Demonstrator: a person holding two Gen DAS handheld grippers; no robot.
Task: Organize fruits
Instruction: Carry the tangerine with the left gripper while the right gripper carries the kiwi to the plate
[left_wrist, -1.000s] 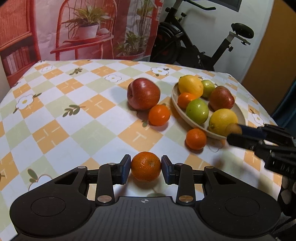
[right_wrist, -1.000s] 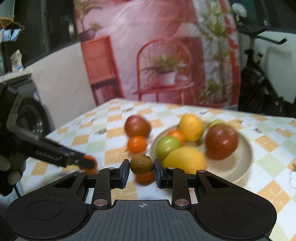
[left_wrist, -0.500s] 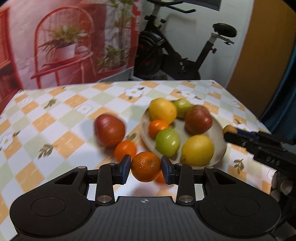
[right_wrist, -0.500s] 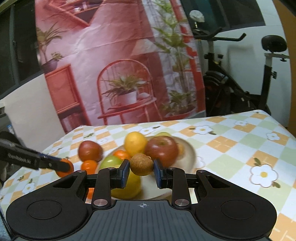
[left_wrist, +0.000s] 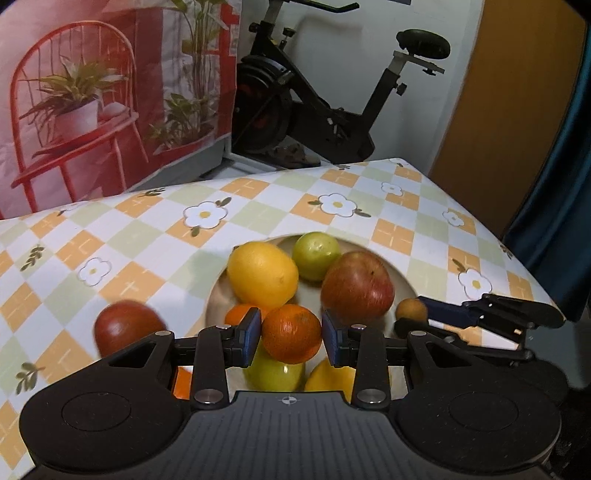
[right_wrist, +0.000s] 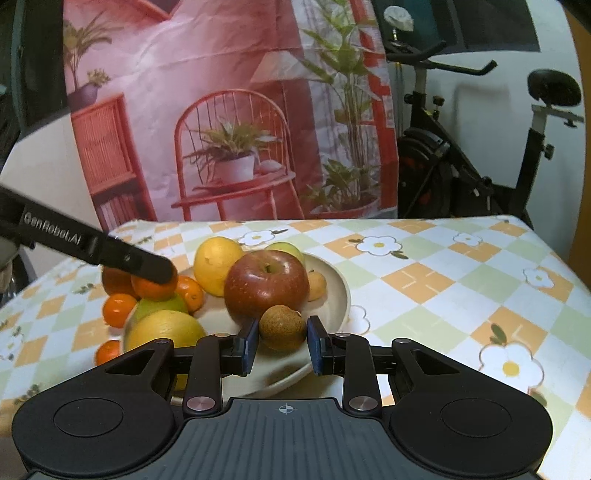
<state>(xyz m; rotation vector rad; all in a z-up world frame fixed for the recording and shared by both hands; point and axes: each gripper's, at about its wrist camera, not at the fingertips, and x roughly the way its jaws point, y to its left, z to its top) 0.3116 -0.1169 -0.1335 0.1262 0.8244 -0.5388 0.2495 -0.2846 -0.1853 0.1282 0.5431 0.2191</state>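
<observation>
My left gripper (left_wrist: 291, 338) is shut on a small orange (left_wrist: 291, 333) and holds it above the cream plate (left_wrist: 400, 275), over a green fruit (left_wrist: 273, 371). The plate carries a lemon (left_wrist: 263, 275), a green fruit (left_wrist: 317, 255), a big red apple (left_wrist: 356, 290) and more citrus. My right gripper (right_wrist: 282, 341) is shut on a small brown round fruit (right_wrist: 281, 326), held over the plate's near rim (right_wrist: 341, 291) in front of the red apple (right_wrist: 266, 282). In the right wrist view the left gripper's arm (right_wrist: 96, 249) reaches in from the left with the orange (right_wrist: 153, 288).
A dark red apple (left_wrist: 123, 325) and loose small oranges (right_wrist: 118, 309) lie on the checked tablecloth (left_wrist: 406, 206) left of the plate. An exercise bike (left_wrist: 332, 107) stands behind the table, beside a printed backdrop (right_wrist: 229, 122). The table's right edge runs close to a blue curtain (left_wrist: 554, 206).
Both grippers have travelled in over the plate with their fruit: the left from the open cloth rightward to above the plate, the right down to the plate's near rim.
</observation>
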